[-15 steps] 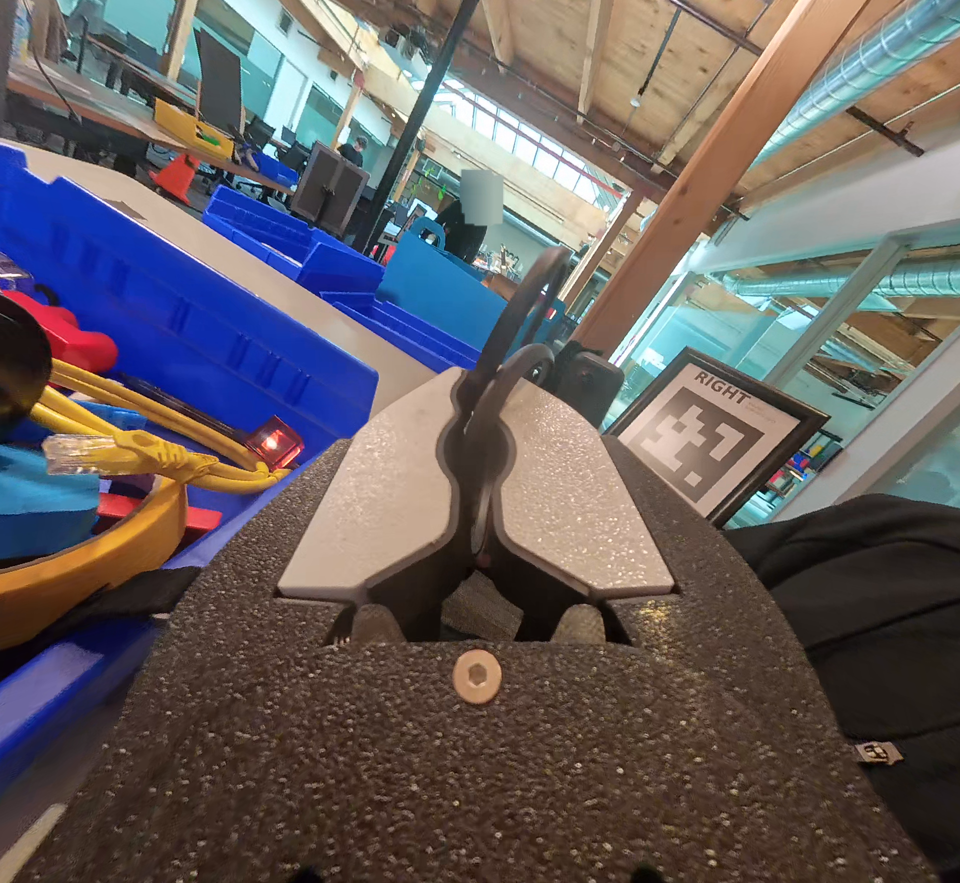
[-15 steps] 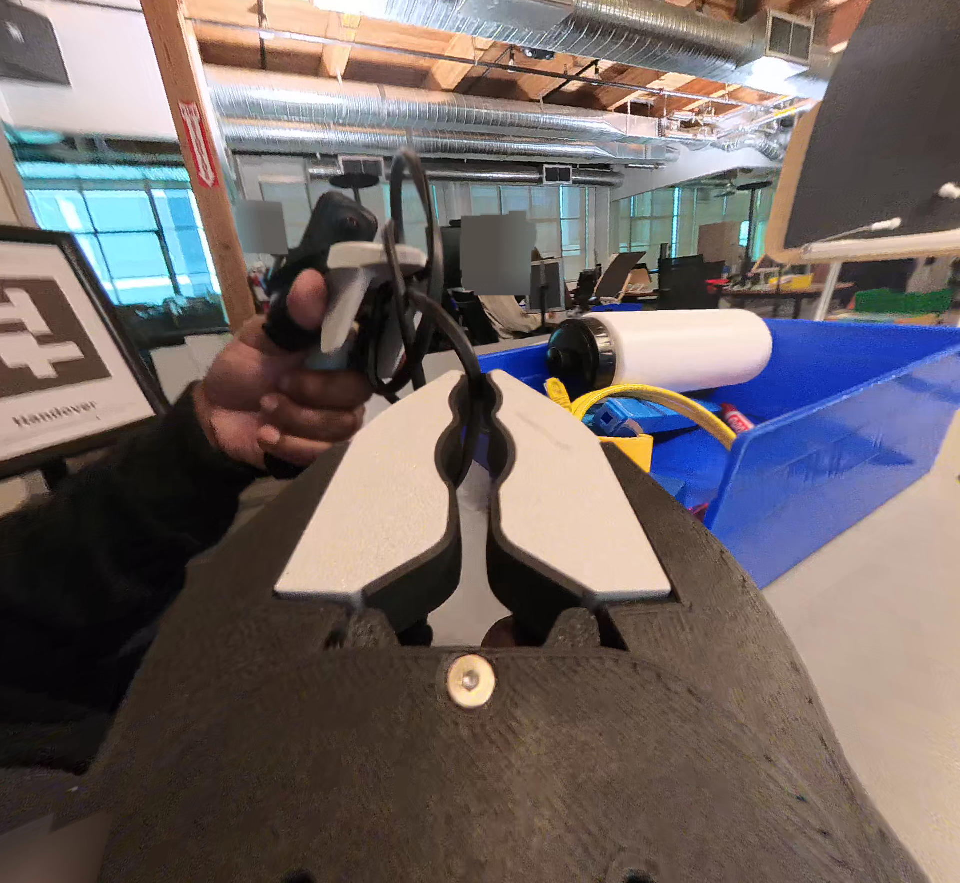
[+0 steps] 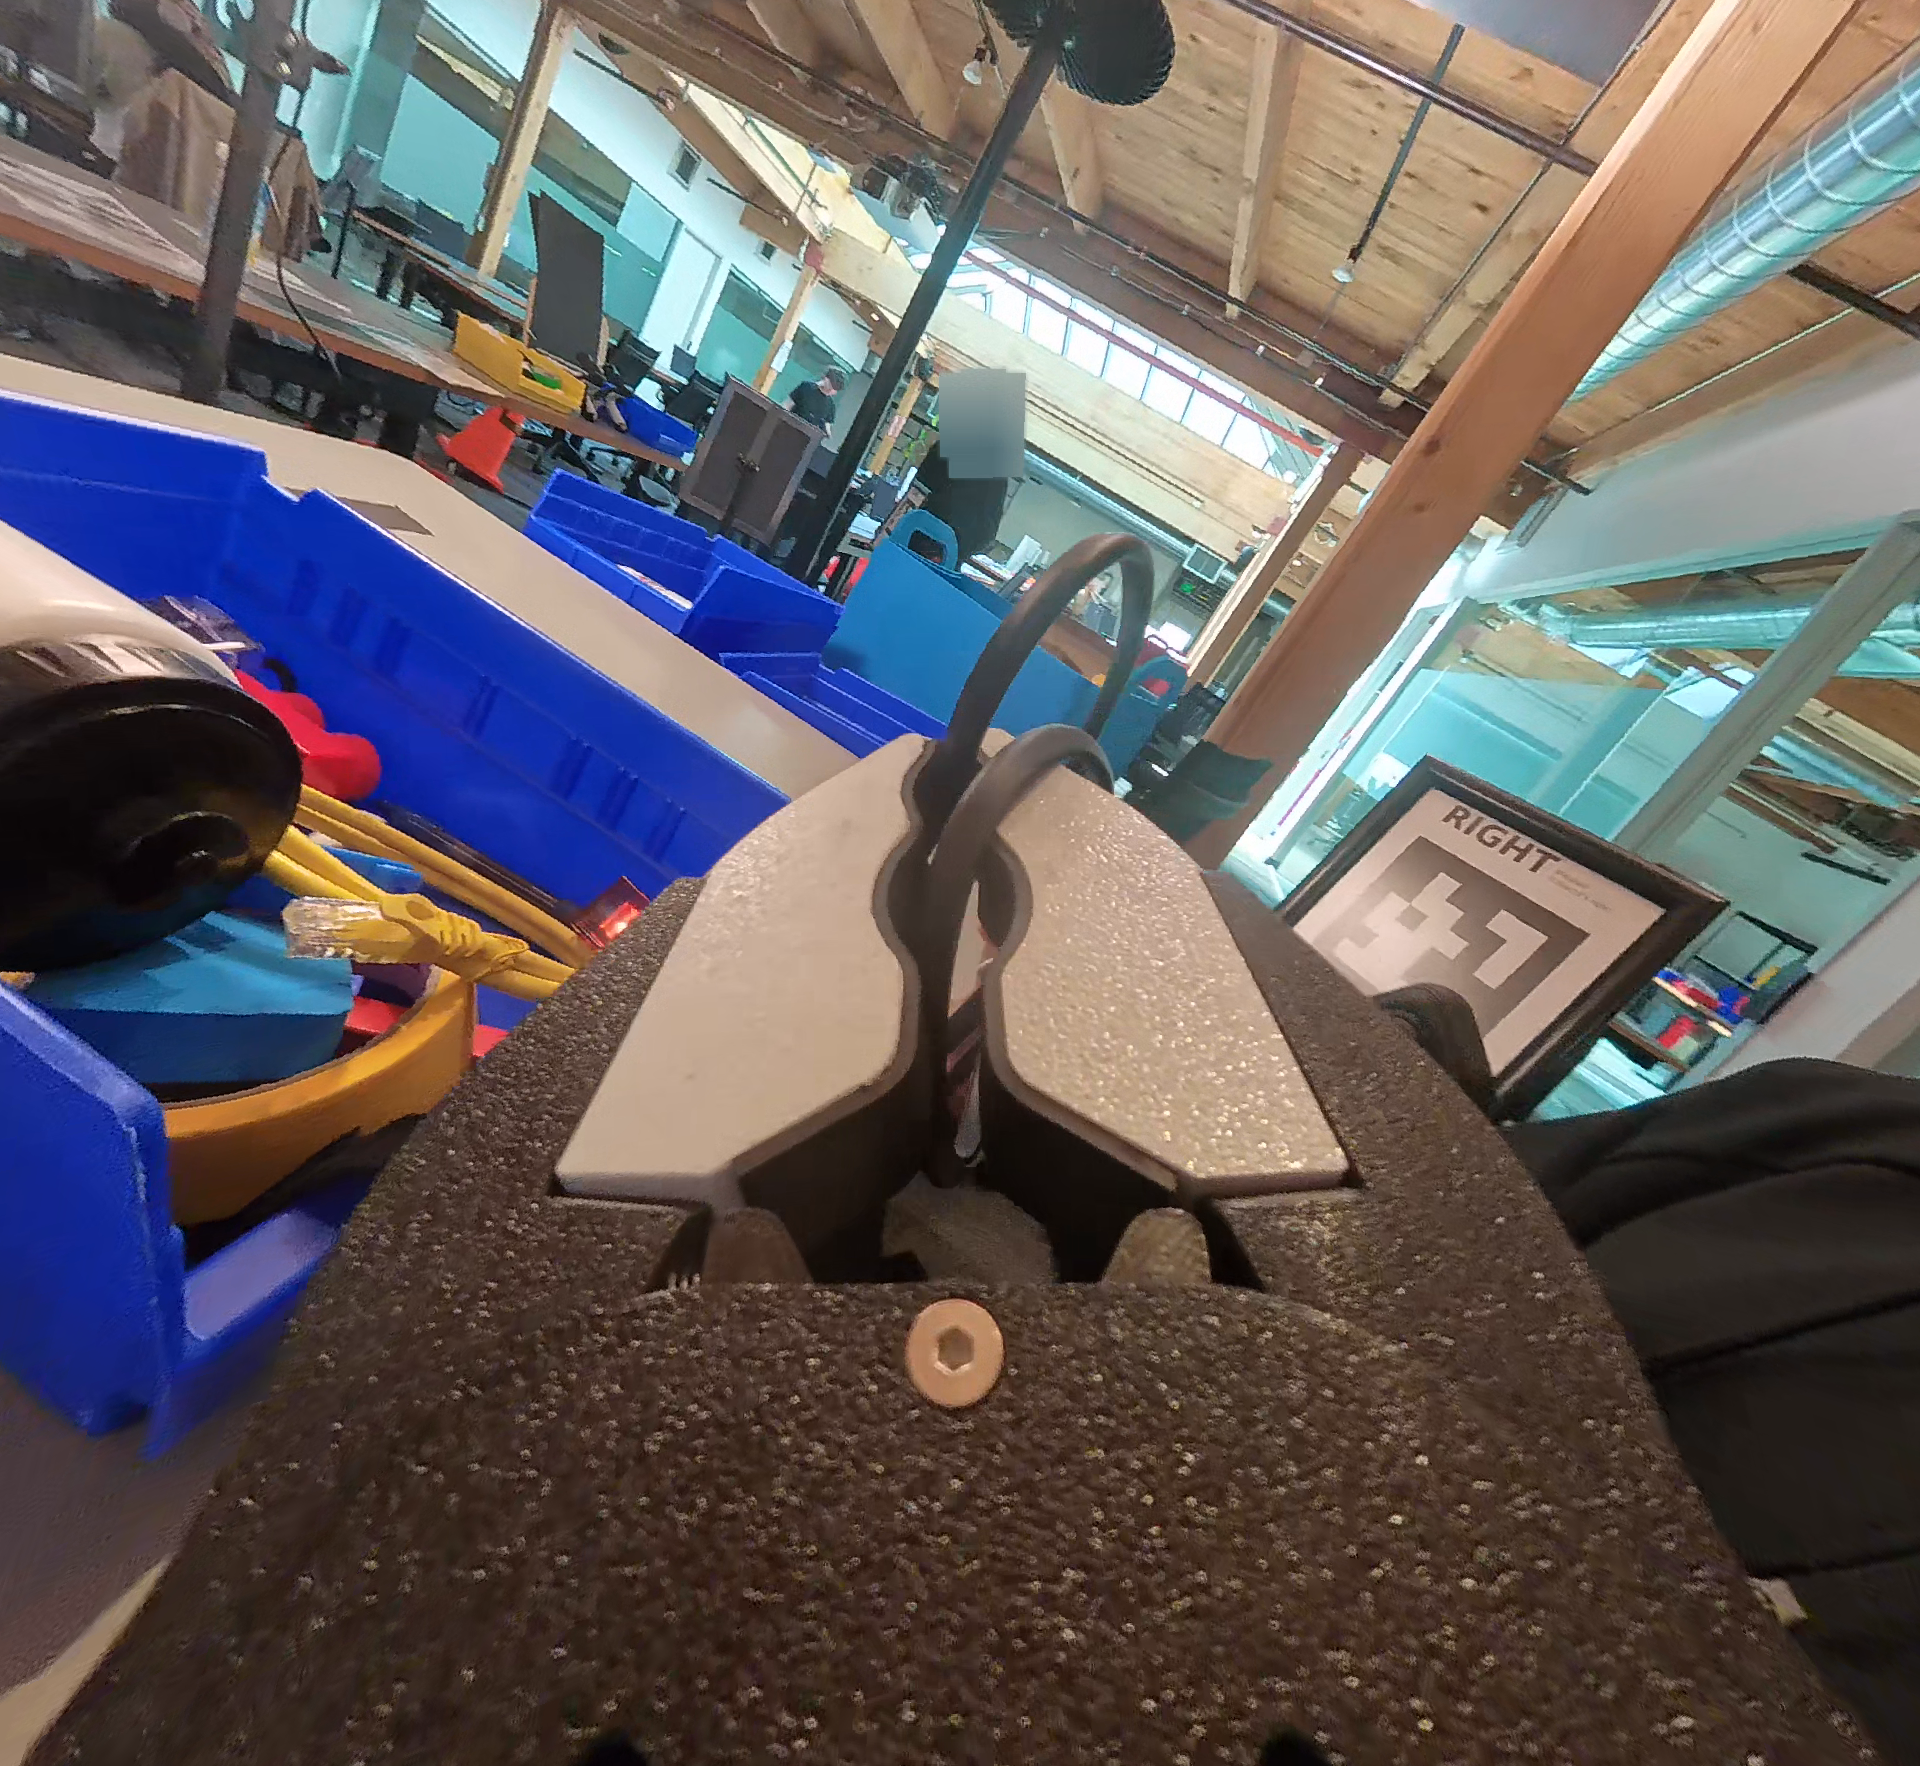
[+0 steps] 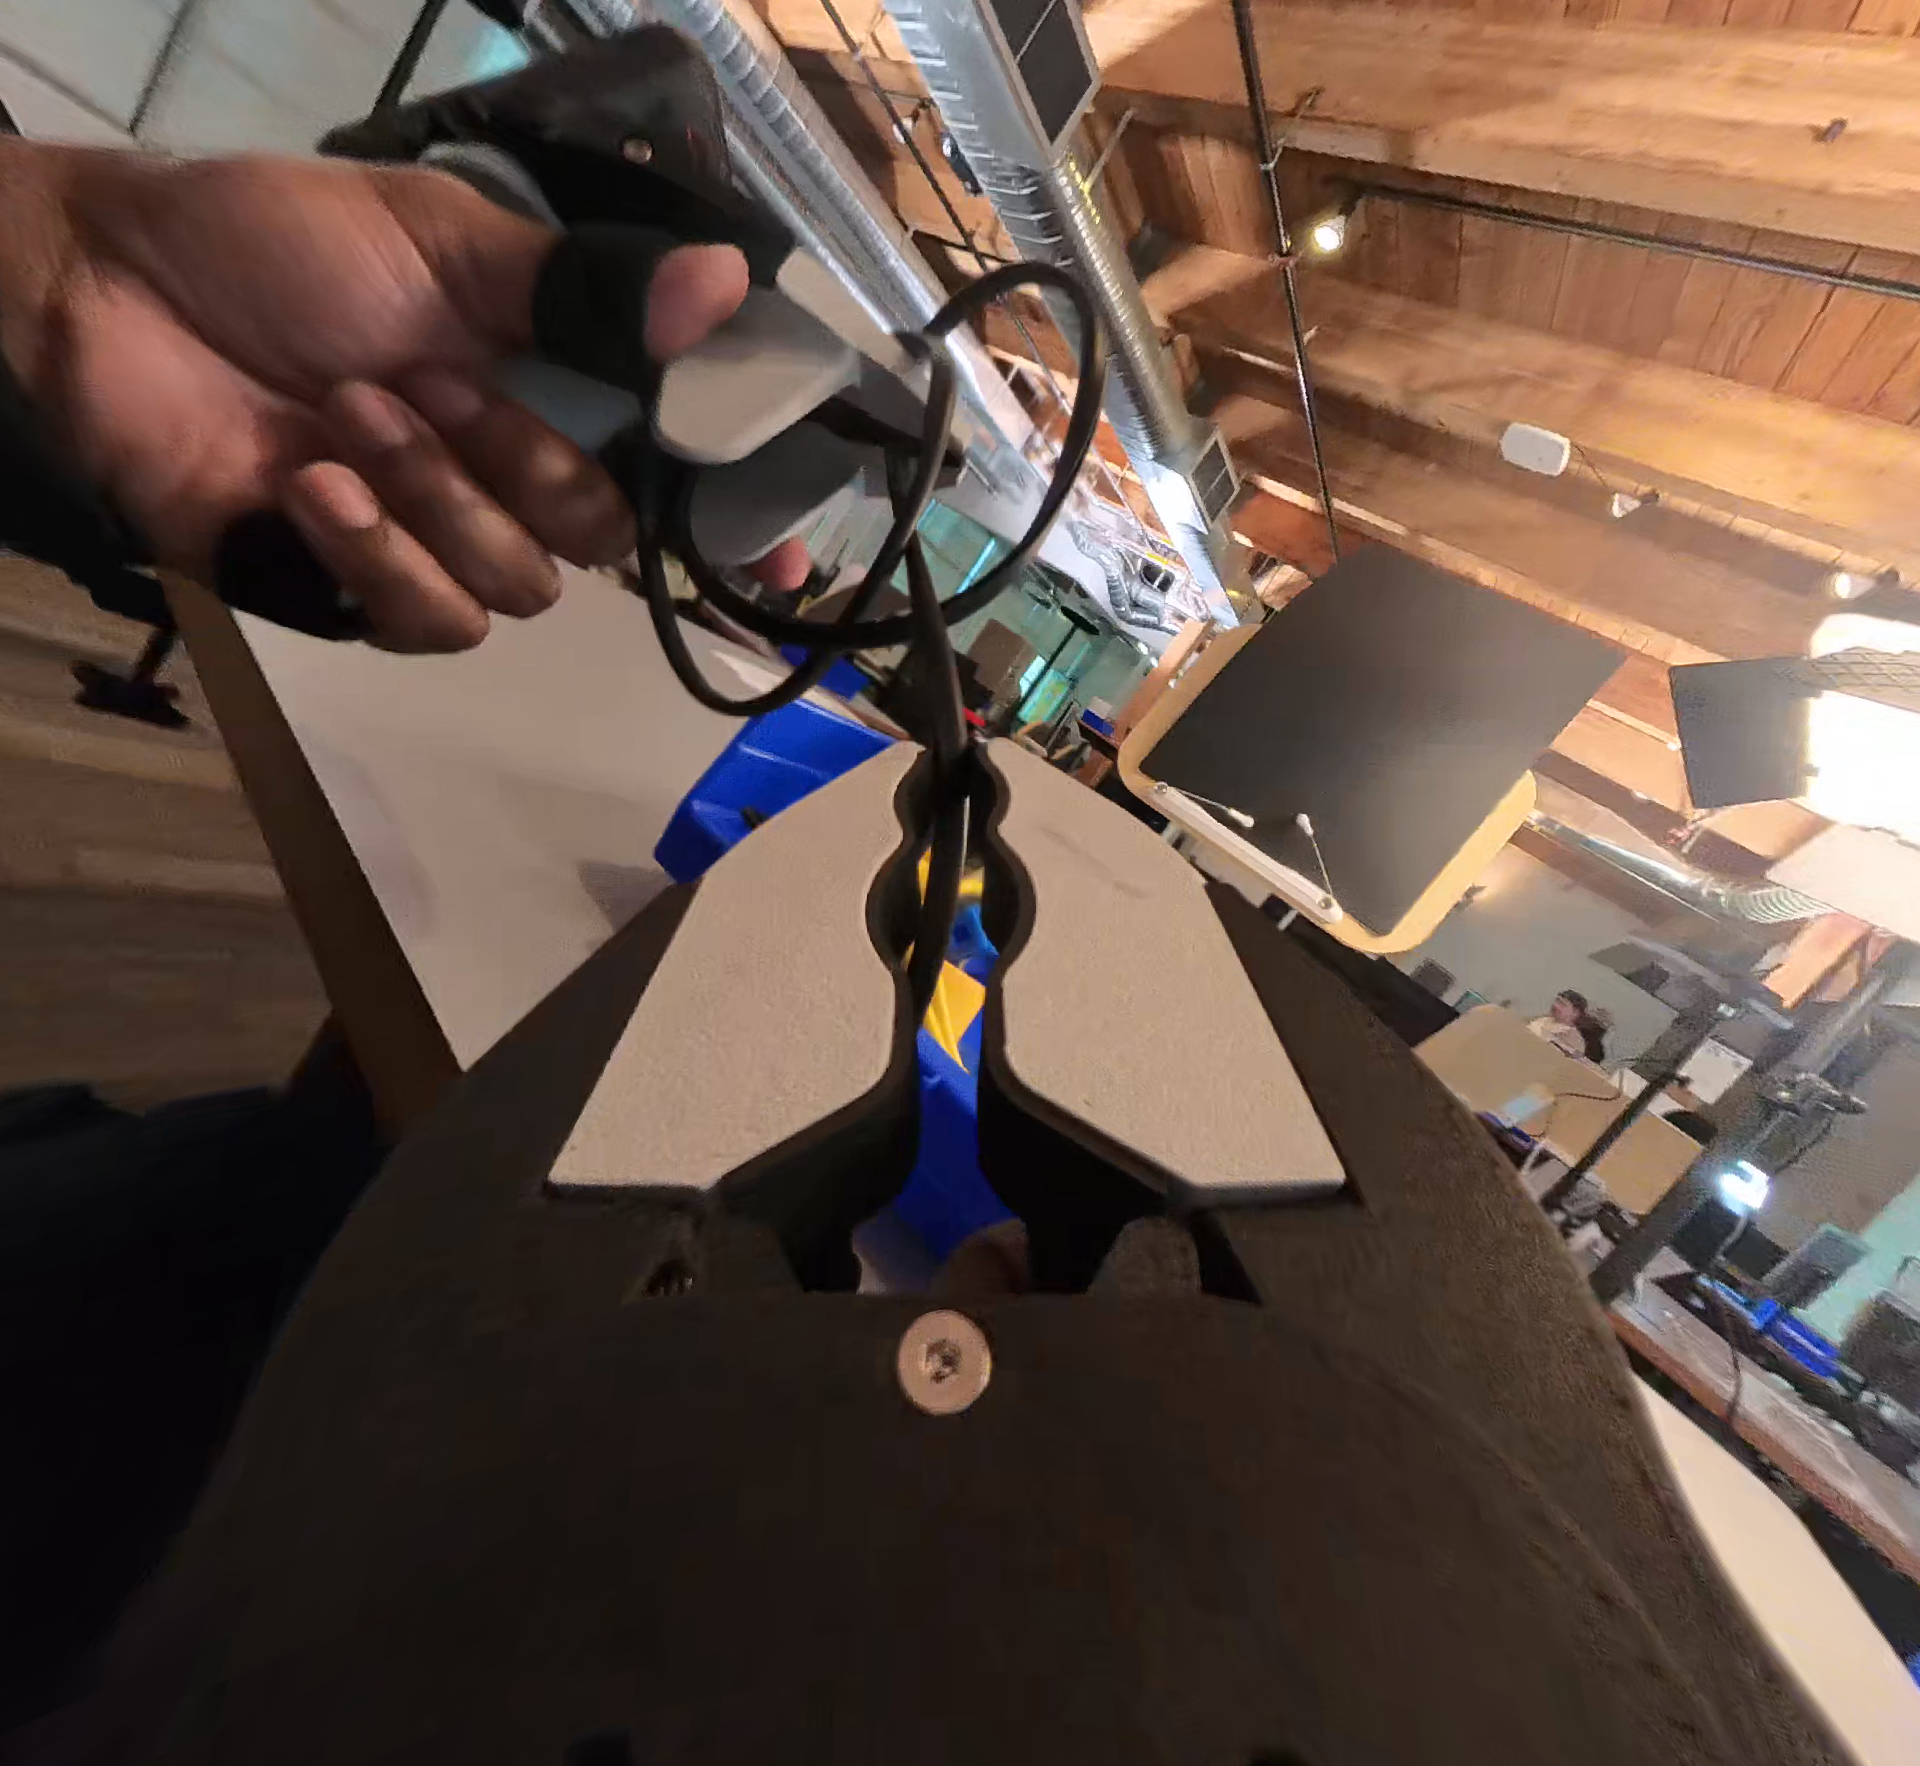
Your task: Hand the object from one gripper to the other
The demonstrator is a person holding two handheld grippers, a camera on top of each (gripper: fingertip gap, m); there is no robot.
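My left gripper (image 3: pixel 951 843) clenched on black cable (image 3: pixel 1039 636); my right gripper (image 4: pixel 951 771) pinches same cable (image 4: pixel 997 469), loops between both. Blue bin (image 3: pixel 499 677) on grey table (image 3: pixel 582 573) at left. Wooden beams (image 4: pixel 1558 106), silver ducts (image 4: pixel 935 2) overhead.

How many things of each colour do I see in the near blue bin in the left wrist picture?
Yellow: 2, network cable and ring
Red: 1, toy
Black-capped white bottle: 1
Blue block: 1
Total: 5 that I can tell apart in the blue bin
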